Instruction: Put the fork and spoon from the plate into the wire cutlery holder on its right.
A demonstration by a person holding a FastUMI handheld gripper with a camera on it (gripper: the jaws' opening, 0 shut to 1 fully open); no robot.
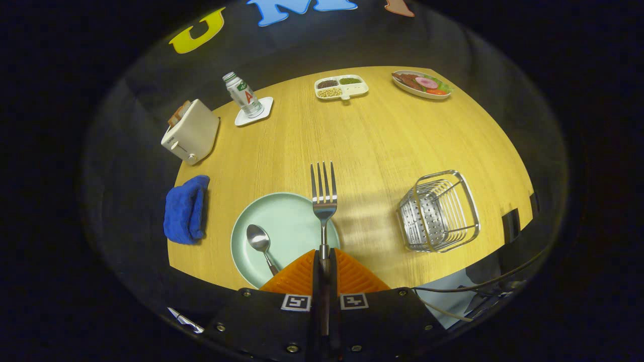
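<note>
Your gripper (324, 261) is clamped on the fork (323, 201) by its handle, tines pointing ahead, raised above the plate (289, 221). You see the spoon (260, 244) lying in the plate, and the wire cutlery holder (440, 211) standing empty to its right.

Round wooden table (382, 146), carrying a pale green plate (282, 221) at six o'clock and a wire cutlery holder (438, 211) at four. Blue cloth (186, 208) at eight, toaster (191, 131) at ten. Bottle (243, 94) on a coaster (254, 111) at eleven, divided dish (341, 86) at twelve, food plate (421, 84) at one.
</note>
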